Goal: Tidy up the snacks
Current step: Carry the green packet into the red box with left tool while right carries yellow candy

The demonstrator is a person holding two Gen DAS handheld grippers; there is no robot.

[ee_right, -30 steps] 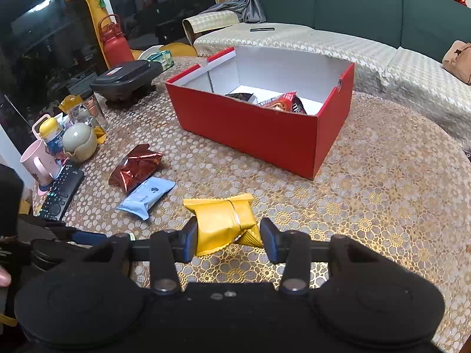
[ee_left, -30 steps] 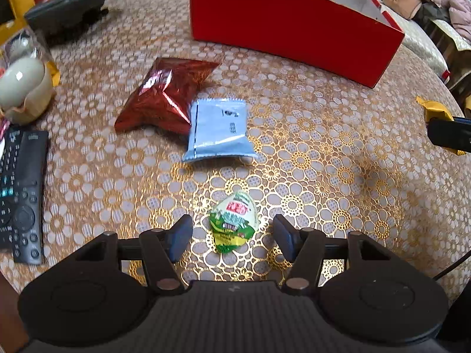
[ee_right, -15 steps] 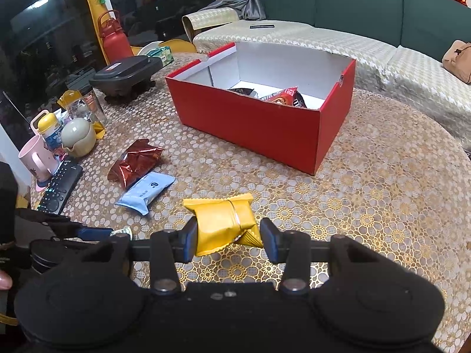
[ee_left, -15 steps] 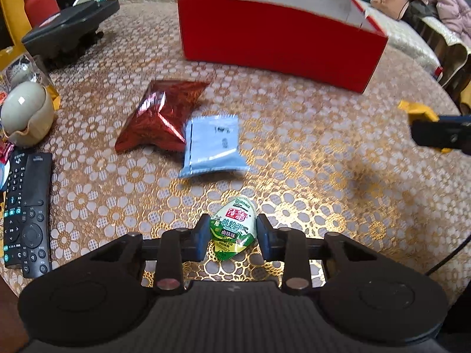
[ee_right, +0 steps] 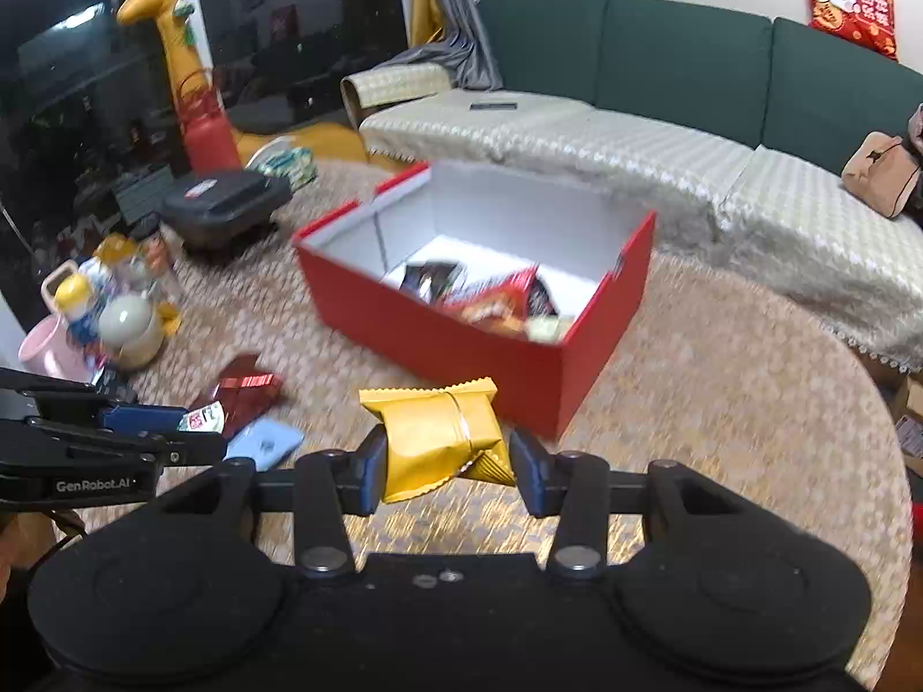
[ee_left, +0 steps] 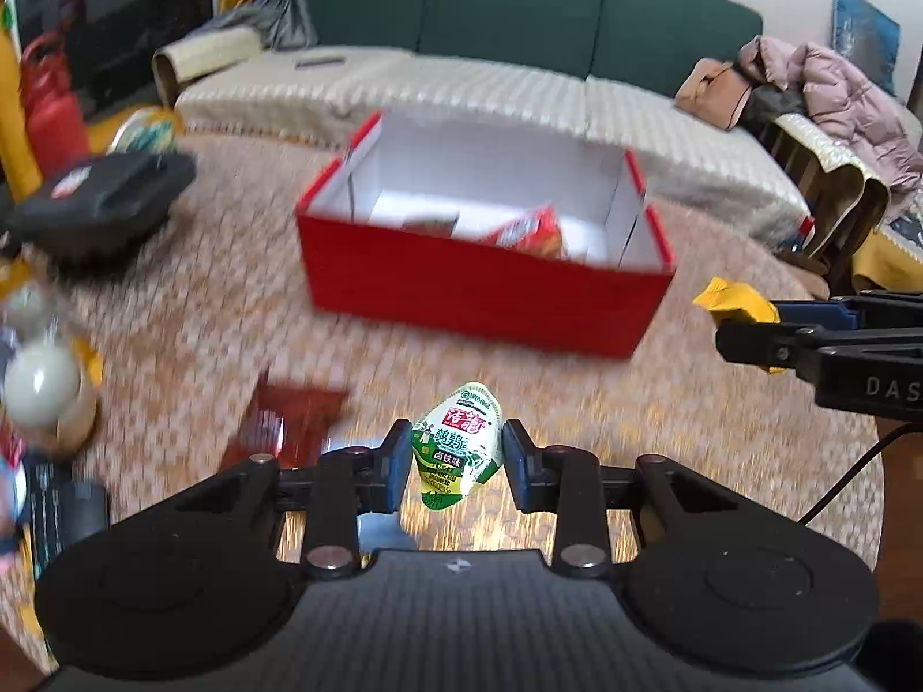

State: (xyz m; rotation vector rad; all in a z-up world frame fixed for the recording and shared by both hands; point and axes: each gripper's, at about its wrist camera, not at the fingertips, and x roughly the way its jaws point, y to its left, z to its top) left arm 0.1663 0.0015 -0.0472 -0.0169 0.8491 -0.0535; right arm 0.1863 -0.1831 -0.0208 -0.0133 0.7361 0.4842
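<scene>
While both hands are lifting clear of the tabletop, the change reads thus:
Left gripper [ee_left: 456,452]: now clamping the green packet [ee_left: 457,443], which a second ago was lying loose between wide jaws.
Right gripper [ee_right: 447,458]: still pinching the yellow packet [ee_right: 441,435].
Red box [ee_left: 484,294]: sitting at twelve o'clock, open, already holding snacks.
Table: red foil bag [ee_right: 242,389] and blue sachet [ee_right: 265,444] are waiting at ten o'clock.
Meaning: both packets are likely heading boxward.

"GenRobot.AI" on left gripper [ee_right: 199,424]; "DAS" on right gripper [ee_left: 744,320]
</scene>
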